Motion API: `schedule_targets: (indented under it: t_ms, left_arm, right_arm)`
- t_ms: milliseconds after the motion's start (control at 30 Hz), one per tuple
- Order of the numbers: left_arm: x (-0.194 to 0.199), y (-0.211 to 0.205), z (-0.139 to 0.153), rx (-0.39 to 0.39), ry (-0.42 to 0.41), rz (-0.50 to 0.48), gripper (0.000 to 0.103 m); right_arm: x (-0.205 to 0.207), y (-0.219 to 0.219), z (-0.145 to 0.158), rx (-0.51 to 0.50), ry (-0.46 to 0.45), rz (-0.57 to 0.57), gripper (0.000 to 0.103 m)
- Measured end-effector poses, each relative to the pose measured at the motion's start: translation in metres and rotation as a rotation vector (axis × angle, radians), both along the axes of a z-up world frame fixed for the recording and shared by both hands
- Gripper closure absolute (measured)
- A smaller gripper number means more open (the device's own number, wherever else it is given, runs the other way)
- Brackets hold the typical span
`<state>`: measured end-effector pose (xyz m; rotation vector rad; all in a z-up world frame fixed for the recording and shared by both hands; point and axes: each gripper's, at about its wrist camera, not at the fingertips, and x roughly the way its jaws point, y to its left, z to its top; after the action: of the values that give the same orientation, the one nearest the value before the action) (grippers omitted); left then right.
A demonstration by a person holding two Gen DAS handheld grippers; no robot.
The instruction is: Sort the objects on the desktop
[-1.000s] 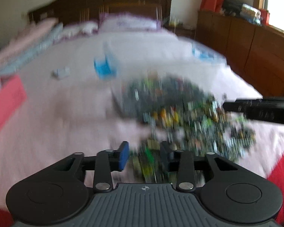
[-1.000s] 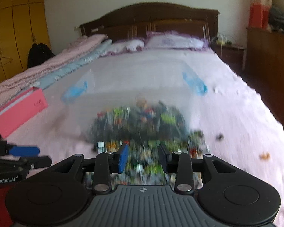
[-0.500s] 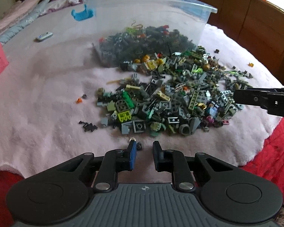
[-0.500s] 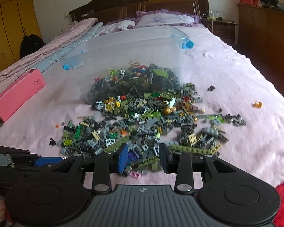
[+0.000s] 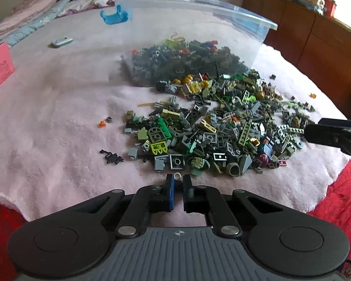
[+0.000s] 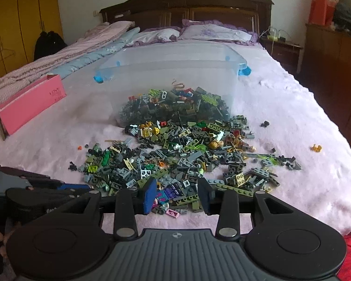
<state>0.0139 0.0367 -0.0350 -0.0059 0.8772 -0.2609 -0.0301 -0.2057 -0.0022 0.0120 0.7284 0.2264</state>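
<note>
The left gripper (image 5: 177, 180) sits low over the near edge of the pink blanket (image 5: 46, 117), its jaws drawn close with only a narrow gap between them; a small white ring-shaped piece (image 5: 177, 175) lies at the fingertips, and whether it is pinched or merely lying on the blanket just ahead cannot be told. The brick pile (image 5: 210, 126) begins just beyond that piece and spreads forward and to the right. The right gripper (image 6: 176, 195) is spread wide, holding nothing, with its fingers straddling the near edge of the same pile; a purple piece (image 6: 169, 190) and a small pink plate (image 6: 172, 213) lie between and just below the fingers. In the left wrist view, the right gripper enters from the right edge, beside the pile's right flank. Behind the pile, a clear plastic bin (image 6: 170, 70) lies tipped on its side with its mouth toward the grippers, and more bricks rest inside it, continuous with the spill. A black accessory (image 5: 111, 157) lies apart, left of the pile. A pink box (image 6: 30, 105) stands further left on the blanket.
</note>
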Motion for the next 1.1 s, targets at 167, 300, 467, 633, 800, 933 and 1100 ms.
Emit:
schedule_targets:
  t_ms: [167,300,467,633,800,933,1100]
  left_arm:
    - [-0.011,0.002,0.02,0.005,-0.075,-0.01,0.094]
    - [-0.019,0.0,0.037,0.006,-0.135,-0.011,0.094]
    - [-0.029,-0.004,0.056,0.033,-0.215,-0.024,0.094]
    - [-0.028,-0.008,0.071,0.054,-0.253,-0.025,0.094]
    - [-0.014,-0.015,0.091,0.062,-0.306,-0.023,0.094]
    - [0.01,-0.026,0.106,0.079,-0.342,-0.051,0.094]
    - [0.045,-0.041,0.126,0.053,-0.369,-0.064,0.094]
  right_arm:
    - [-0.005,0.002,0.005,0.004,-0.018,0.001,0.06]
    - [-0.012,0.008,0.013,-0.014,-0.045,0.029,0.06]
    - [-0.023,0.011,0.019,-0.013,-0.059,0.042,0.054]
    - [-0.036,0.013,0.022,0.0,-0.063,0.05,0.048]
    - [-0.035,0.005,0.016,0.033,-0.053,0.036,0.046]
    - [-0.027,-0.004,0.009,0.072,-0.04,0.002,0.046]
    - [-0.02,-0.014,-0.001,0.11,-0.023,-0.033,0.046]
